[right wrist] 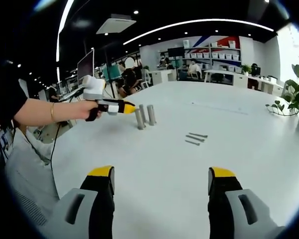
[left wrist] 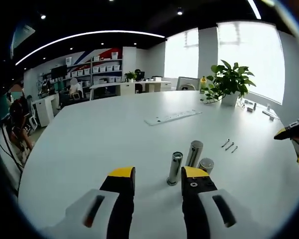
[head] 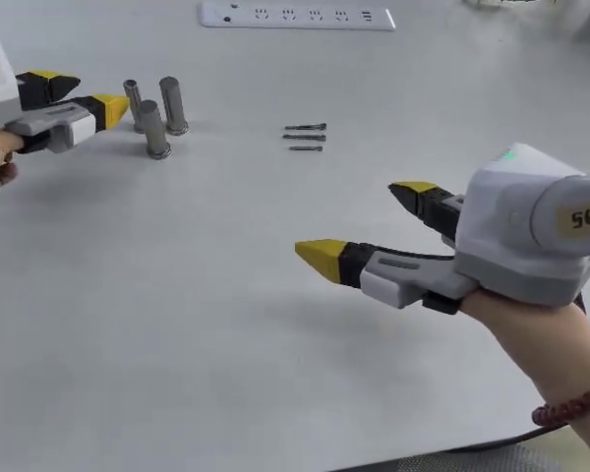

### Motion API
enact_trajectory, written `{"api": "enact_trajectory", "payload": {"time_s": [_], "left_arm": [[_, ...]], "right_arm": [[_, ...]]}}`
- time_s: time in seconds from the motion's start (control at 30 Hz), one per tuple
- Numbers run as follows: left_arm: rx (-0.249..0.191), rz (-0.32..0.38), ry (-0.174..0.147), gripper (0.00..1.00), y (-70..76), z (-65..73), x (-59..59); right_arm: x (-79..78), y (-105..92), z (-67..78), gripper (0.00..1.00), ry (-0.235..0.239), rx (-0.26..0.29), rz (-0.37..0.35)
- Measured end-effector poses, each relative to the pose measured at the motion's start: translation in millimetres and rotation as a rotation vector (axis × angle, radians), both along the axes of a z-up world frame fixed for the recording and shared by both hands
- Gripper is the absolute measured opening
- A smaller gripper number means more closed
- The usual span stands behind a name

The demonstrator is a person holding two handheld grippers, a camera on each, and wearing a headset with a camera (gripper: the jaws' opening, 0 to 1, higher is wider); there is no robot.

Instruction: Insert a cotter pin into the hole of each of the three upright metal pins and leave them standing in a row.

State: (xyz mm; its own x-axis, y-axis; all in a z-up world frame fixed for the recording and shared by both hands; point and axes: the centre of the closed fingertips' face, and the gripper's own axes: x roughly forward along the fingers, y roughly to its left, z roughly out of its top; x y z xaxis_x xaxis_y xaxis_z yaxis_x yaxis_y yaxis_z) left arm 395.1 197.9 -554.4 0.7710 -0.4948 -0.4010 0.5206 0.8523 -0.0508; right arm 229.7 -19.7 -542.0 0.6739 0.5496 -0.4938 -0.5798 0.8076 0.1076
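We find the three metal pins standing upright in a tight cluster at the upper left of the head view, on the white tabletop. They form a triangle, not a line. The three cotter pins lie flat, side by side, near the upper centre and well apart from the cluster. A power strip lies along the top edge.

The left hand-held gripper enters from the left edge, its jaws parted to a moderate gap with nothing between them. Its nearer yellow tip is just beside the rearmost pin; at this angle we cannot tell whether it touches.

The left gripper view adds detail. One of the metal pins stands just ahead of the gap, and the other two rise behind the right-hand tip, which partly hides them. The same view shows the cotter pins right of centre and a potted plant at the upper right.

The right hand-held gripper sits at the lower right of the head view. Its jaws are spread wide and empty over bare tabletop, well apart from both groups.

The right gripper view shows the person's forearm at the left of the frame, carrying the left hand-held gripper beside the metal pins. The cotter pins lie mid-frame.
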Motion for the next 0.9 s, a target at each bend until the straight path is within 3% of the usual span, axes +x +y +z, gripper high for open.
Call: {"api": "enact_trajectory", "payload": {"time_s": [0.27,0.47,0.9], "left_arm": [[-0.001,-0.101,-0.001,0.26,-18.0,-2.9,2.1],[-0.02,-0.118,0.001,0.23,-25.8,-0.4,8.8],[-0.052,-0.164,0.033,0.08,-40.1,-0.9,6.7]], "right_arm": [[0.7,-1.4,-4.7,0.73,0.013,-0.013,-0.008],[0.2,-2.7,-8.2,0.72,0.023,-0.017,-0.014],[3.7,-4.4,-6.6,0.77,0.001,-0.01,-0.009]]}}
